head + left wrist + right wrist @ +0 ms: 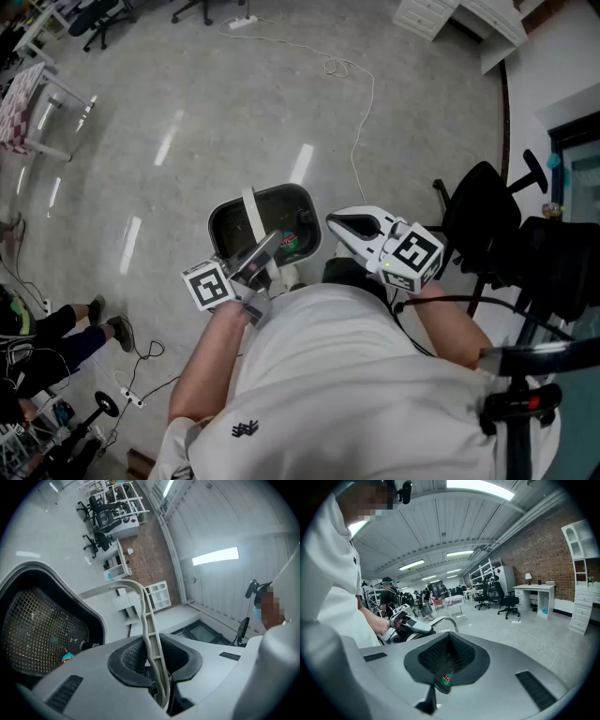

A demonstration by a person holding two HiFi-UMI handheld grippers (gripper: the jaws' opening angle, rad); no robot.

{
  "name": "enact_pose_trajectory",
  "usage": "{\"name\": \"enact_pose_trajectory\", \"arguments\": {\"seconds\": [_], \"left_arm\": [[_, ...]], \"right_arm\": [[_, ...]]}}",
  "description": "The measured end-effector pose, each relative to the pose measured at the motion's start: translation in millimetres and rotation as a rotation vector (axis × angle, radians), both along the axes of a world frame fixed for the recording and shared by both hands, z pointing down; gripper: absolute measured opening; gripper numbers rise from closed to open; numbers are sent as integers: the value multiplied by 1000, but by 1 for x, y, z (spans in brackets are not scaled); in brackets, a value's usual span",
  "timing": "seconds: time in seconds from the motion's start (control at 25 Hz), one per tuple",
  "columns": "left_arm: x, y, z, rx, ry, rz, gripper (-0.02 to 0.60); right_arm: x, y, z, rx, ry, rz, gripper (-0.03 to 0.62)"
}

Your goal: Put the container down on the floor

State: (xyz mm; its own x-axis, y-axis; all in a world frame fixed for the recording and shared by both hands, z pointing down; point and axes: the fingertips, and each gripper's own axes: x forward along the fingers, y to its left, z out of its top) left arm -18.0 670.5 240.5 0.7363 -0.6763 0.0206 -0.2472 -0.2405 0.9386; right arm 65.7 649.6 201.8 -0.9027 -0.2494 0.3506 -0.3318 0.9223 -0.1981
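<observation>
In the head view, the container (225, 230) is in front of the person's body, over the pale polished floor (187, 112), with its mouth turned up toward the camera. It is a dark bin, roughly rectangular with rounded corners. Its long axis runs left to right, slightly tilted. A flat cream handle (251, 217) crosses the mouth from the far rim to the near rim. The left gripper (258, 258) grips this strip near its close end. The right gripper (336, 223) points at the container's right rim, its tip just beside it. This view does not show whether the base touches the floor.

In the left gripper view, the jaws are pressed together on the handle (152, 634), a ribbed plastic band that rises from between the dark pads and curves away. To the left, the container's inner wall is fine dark mesh under a smooth black rim (56, 581). A small red and blue item (68, 657) lies inside against the mesh.

In the right gripper view, the grey jaws are drawn together, leaving only the hollow between their dark pads. Dark mesh fills that hollow. A small dark rounded piece with a red and green label (444, 679) sits where the pads meet. I cannot tell whether it is pinched there. Beyond, the left gripper holds the curved handle (449, 620).
</observation>
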Motion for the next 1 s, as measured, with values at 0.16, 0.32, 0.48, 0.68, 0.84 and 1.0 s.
{"name": "enact_pose_trajectory", "arguments": {"seconds": [0.16,0.32,0.48,0.68,0.84,1.0], "left_arm": [[-10,11,8,-16,4,-19,64],[-15,5,16,-31,-6,-22,64],[-16,-29,18,-39,10,-22,64],[-7,-90,20,-56,-3,-27,64],[5,-149,22,-60,-25,-24,64],[19,-208,28,-50,-46,-24,64]], "right_arm": [[-7,10,-1,-2,8,-18,17],[-8,2,0,-14,20,-13,17],[-11,-32,8,-35,22,-12,17],[-5,-102,8,-5,-4,-17,18],[10,-166,7,24,-12,-40,20],[34,-222,14,36,-4,-34,21]]}}
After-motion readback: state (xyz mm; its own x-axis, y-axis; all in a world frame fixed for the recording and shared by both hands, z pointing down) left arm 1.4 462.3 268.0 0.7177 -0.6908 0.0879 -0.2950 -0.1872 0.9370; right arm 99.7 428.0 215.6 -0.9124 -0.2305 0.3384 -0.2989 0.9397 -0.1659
